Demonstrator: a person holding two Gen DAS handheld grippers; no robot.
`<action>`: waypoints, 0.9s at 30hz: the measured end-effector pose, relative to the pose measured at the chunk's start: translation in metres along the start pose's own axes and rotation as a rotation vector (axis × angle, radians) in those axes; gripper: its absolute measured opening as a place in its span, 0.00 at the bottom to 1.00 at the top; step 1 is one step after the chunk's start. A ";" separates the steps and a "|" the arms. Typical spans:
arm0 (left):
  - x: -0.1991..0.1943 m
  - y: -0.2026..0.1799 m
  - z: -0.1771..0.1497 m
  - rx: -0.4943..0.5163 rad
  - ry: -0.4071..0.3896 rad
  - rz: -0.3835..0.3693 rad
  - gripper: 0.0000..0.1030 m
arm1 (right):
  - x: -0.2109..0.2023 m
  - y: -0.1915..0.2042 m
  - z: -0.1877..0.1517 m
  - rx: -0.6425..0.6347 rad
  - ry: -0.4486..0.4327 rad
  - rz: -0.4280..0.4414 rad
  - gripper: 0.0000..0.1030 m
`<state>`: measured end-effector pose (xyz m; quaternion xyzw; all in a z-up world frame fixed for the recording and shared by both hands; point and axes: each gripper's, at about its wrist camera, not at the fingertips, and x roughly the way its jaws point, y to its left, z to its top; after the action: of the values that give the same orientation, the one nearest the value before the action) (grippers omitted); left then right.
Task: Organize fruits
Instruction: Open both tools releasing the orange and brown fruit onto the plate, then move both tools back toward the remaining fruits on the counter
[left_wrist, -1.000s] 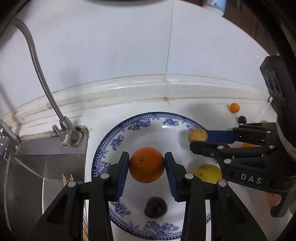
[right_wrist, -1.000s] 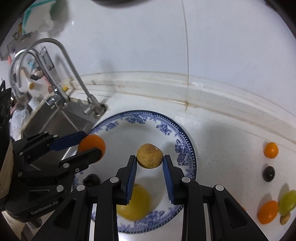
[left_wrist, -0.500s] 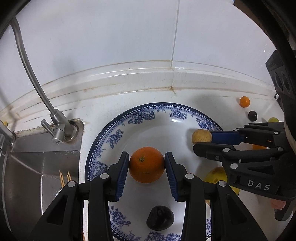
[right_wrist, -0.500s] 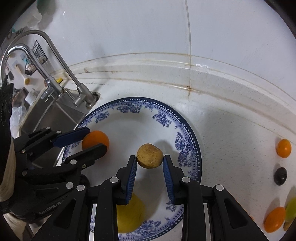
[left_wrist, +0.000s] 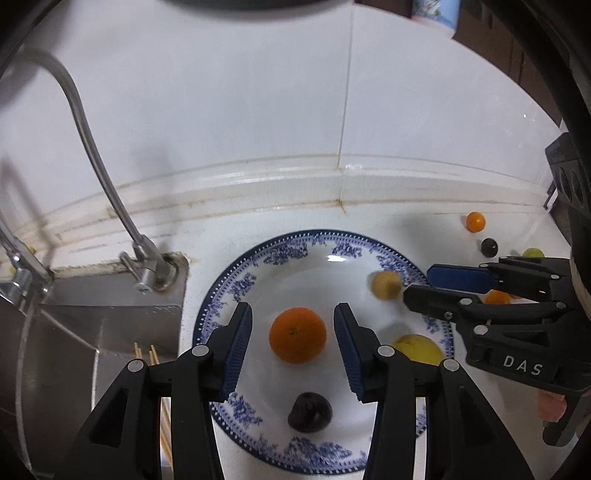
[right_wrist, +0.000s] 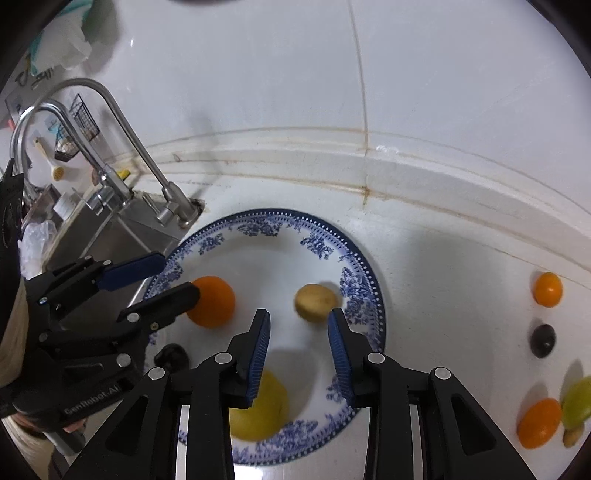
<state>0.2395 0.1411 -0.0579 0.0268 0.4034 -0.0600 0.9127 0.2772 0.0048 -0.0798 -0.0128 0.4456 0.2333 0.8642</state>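
Two hand-held grippers stand with jaws apart over a blue-patterned plate (left_wrist: 236, 291), each having just opened off its fruit.

Left hand-held gripper (left_wrist: 293, 350): its blue pads flank the orange (left_wrist: 297, 335) without touching it; the orange sits mid-plate, with a dark plum (left_wrist: 309, 412) nearer the camera. Right hand-held gripper (right_wrist: 299, 347): the tan round fruit (right_wrist: 314, 301) lies on the plate just beyond its fingertips, toward the right rim, clear of both pads; a yellow fruit (right_wrist: 258, 410) lies on the near part of the plate. "DAS" reads on the right gripper's body in the left view; "GenRobot.AI" on the left gripper's body in the right view. On the white table (right_wrist: 443, 295), right of the plate and well apart, lie a small orange fruit (right_wrist: 548, 289), a small dark fruit (right_wrist: 543, 340), another orange fruit (right_wrist: 539, 422) and a green one (right_wrist: 578, 398). A faucet (left_wrist: 146, 271) and steel sink (left_wrist: 103, 332) sit left.
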 end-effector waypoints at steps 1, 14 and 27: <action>-0.005 -0.002 -0.001 0.006 -0.011 0.003 0.45 | -0.008 0.000 -0.002 0.002 -0.018 -0.006 0.33; -0.076 -0.055 -0.005 0.046 -0.148 -0.058 0.51 | -0.097 -0.008 -0.028 0.027 -0.165 -0.046 0.33; -0.106 -0.114 -0.013 0.118 -0.244 -0.096 0.57 | -0.170 -0.042 -0.064 0.058 -0.280 -0.131 0.40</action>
<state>0.1438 0.0392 0.0117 0.0534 0.2858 -0.1299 0.9479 0.1616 -0.1143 0.0055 0.0155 0.3255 0.1628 0.9313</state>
